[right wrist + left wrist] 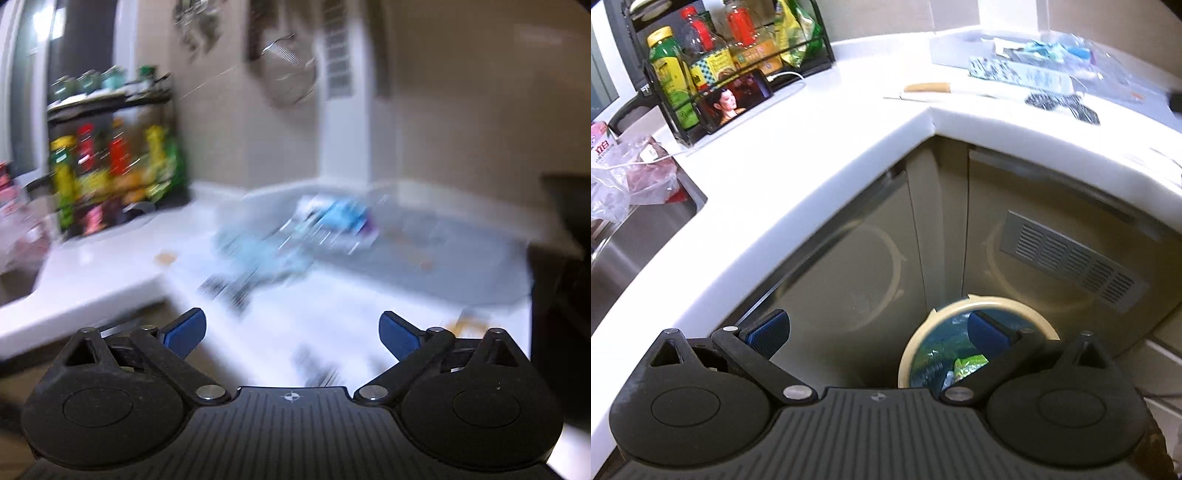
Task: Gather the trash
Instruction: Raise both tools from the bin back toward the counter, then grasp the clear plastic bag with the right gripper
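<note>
My left gripper (879, 334) is open and holds nothing, hanging over the floor in front of the corner cabinets. Below it stands a round cream-rimmed trash bin (975, 347) with green and dark wrappers inside; the right finger overlaps its mouth. On the white counter (812, 147) lie plastic wrappers and packets (1034, 70) and dark printed scraps (1060, 105) at the far right. My right gripper (291, 332) is open and empty above the counter edge. Its view is badly blurred; blue and white wrappers (295, 236) lie ahead of it on the counter.
A black rack of sauce bottles (713, 59) stands at the back left, a phone (738, 98) propped against it on a white cable. A wooden-handled knife (938, 90) lies mid-counter. A steel sink (639, 236) with a plastic bag (624, 177) is at left.
</note>
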Demonstrator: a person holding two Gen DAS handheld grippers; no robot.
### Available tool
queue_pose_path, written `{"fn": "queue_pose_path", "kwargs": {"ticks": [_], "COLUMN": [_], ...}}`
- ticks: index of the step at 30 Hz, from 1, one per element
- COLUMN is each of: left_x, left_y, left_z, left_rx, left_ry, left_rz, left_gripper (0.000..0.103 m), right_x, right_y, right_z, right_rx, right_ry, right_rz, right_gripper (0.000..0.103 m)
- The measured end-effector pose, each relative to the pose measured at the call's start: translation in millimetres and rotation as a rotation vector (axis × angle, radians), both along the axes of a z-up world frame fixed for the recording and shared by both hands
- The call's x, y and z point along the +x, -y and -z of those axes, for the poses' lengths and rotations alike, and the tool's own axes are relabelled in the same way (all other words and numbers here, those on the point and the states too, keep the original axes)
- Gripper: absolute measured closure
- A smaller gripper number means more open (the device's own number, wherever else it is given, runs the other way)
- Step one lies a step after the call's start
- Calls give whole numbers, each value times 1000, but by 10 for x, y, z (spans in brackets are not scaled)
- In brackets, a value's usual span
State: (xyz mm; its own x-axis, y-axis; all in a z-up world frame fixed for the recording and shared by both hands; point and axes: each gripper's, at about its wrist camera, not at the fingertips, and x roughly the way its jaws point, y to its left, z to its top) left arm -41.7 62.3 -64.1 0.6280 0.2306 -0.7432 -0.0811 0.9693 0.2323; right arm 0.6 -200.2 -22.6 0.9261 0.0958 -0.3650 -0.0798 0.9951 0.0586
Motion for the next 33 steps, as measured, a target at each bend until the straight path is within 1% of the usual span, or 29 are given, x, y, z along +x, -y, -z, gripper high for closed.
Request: {"fn": "queue_pose_path", "kwargs": {"ticks": [2,5,8,10,13,16,17,19,20,21,22,23,24,26,30,33], "left_x": [31,46,41,43,55,79,91,126,149,172,207,245,283,368,574,761], "left_y": [-33,-84,-138,-187,-254,-268,-262,-234,-212,-186,-151,-110,-69,35,286,493], "left_z": [-42,-62,-54,-44,-24,-35,-51,-99,-131,-172,-216,-259,-302,-380,-525,-642], "left_rx": [-7,-12,-14,-17,-22,-17,-14,-10,-10,-11,-12,-12,-14,-19,-30,-47], "left_ry": [4,5,-1,-8,-22,-23,-20,-9,-1,10,21,35,47,66,98,133], "left_rz": [-7,-18,-34,-49,-70,-73,-70,-60,-53,-44,-35,-24,-14,11,64,96], "left_gripper": [0,0,0,0,0,0,0,0,0,0,0,0,0,0,0,0], "right_x": [369,939,1420,1702,1965,2109,2141,2184,2175,2141,2082,2002,1912,1747,1440,1260], "right_y": [121,244,270,274,274,244,252,281,297,310,317,326,337,400,684,828], "right_z": [-34,-17,77,162,265,297,307,314,315,311,300,281,264,213,39,-27], "right_rx": [-12,-37,-119,-141,-131,-158,-165,-146,-139,-136,-140,-148,-157,-136,26,25], "right_ry": [3,-31,-54,-116,-192,-185,-193,-205,-204,-194,-173,-144,-113,-62,19,87], "right_rz": [47,83,79,44,17,38,39,34,35,30,27,20,7,-14,-31,-7], "right_gripper": [1,1,1,1,1,2,6,57,67,80,85,87,91,92,92,92]}}
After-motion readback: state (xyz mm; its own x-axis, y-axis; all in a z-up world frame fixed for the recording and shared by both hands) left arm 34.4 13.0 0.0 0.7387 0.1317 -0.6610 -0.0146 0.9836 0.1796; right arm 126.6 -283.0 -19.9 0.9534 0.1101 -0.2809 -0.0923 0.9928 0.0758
